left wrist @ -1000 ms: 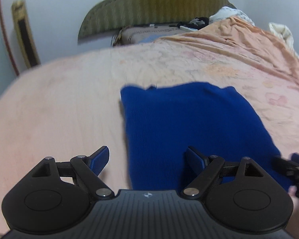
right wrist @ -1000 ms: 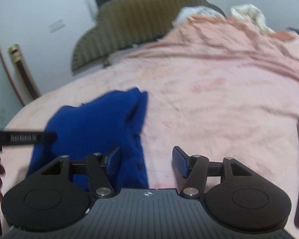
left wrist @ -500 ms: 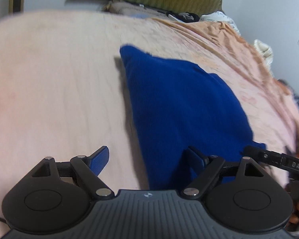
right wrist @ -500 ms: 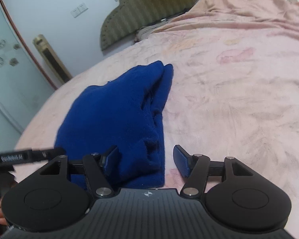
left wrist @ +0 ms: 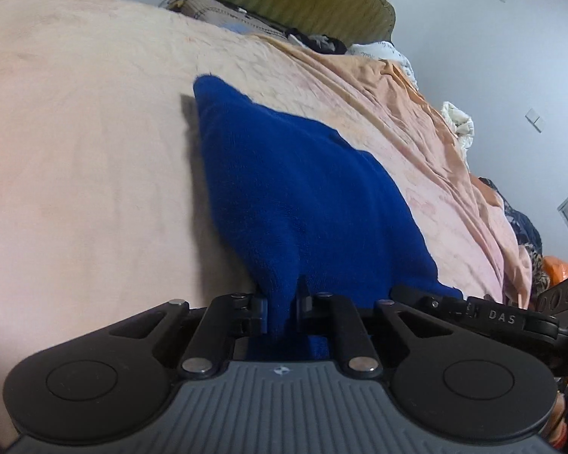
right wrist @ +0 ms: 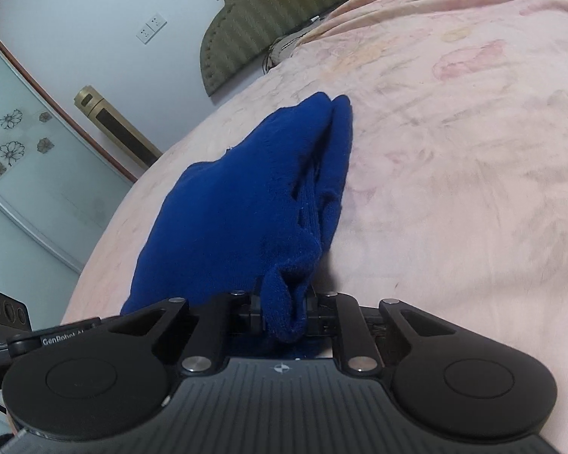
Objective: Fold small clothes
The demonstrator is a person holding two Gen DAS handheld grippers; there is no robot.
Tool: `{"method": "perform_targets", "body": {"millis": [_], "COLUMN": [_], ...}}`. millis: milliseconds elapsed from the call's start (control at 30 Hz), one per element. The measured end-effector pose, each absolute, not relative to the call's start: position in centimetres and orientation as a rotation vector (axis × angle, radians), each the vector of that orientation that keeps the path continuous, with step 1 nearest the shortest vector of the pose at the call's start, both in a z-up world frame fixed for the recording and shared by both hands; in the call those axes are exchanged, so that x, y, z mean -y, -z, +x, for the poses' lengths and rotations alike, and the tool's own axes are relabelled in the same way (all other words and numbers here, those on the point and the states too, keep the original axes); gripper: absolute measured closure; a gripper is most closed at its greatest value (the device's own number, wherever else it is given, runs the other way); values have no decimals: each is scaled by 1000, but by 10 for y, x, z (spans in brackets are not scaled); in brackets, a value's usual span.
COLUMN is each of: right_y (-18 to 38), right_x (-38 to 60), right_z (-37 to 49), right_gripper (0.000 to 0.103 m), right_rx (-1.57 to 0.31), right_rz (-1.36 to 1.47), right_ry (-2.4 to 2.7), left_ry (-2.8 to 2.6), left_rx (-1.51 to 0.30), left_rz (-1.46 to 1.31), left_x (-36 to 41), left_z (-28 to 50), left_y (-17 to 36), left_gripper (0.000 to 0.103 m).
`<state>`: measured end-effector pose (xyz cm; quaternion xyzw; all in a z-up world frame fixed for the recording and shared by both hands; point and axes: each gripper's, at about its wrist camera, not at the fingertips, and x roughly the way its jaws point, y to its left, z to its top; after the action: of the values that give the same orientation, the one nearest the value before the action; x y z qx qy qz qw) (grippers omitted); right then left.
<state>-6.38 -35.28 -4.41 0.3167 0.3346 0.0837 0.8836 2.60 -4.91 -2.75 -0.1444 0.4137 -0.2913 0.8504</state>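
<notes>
Left wrist view: we find the left gripper [left wrist: 282,312] clamped on the near edge of the blue garment [left wrist: 303,196], cloth bunched between its fingers. The garment lies folded on the pink bedspread [left wrist: 87,151], rising toward the grip. The right gripper [left wrist: 507,317] shows at the garment's right corner.

Right wrist view: we find the right gripper [right wrist: 284,312] pinching a bunched corner of the blue garment [right wrist: 238,219], layered edges visible, on the pink bedspread [right wrist: 454,170].

black hand-held gripper [left wrist: 282,312], round pivot housings, silver screws, ribbed grey body
</notes>
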Motion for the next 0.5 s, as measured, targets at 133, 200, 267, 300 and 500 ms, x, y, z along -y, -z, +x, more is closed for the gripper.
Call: {"method": "perform_targets", "body": {"millis": [133, 200, 267, 300, 500], "right_y": [35, 35, 38, 34, -8], "right_x": [345, 341, 338, 337, 300], "right_z": [-77, -79, -79, -83, -108], "right_gripper": [86, 85, 77, 77, 60], "right_rx": [-694, -716, -742, -733, -579], "right_rz": [674, 625, 565, 537, 152], "right_ry": [-199, -170, -132, -112, 76], "left_ry": [611, 586, 541, 523, 311], "left_rx": [-837, -860, -858, -844, -675], "left_rz": [-202, -106, -38, -13, 197], "left_x": [50, 60, 68, 70, 95], "left_z": [13, 10, 2, -3, -31], "left_y": [9, 8, 5, 0, -20], "left_gripper": [92, 91, 87, 81, 22]}}
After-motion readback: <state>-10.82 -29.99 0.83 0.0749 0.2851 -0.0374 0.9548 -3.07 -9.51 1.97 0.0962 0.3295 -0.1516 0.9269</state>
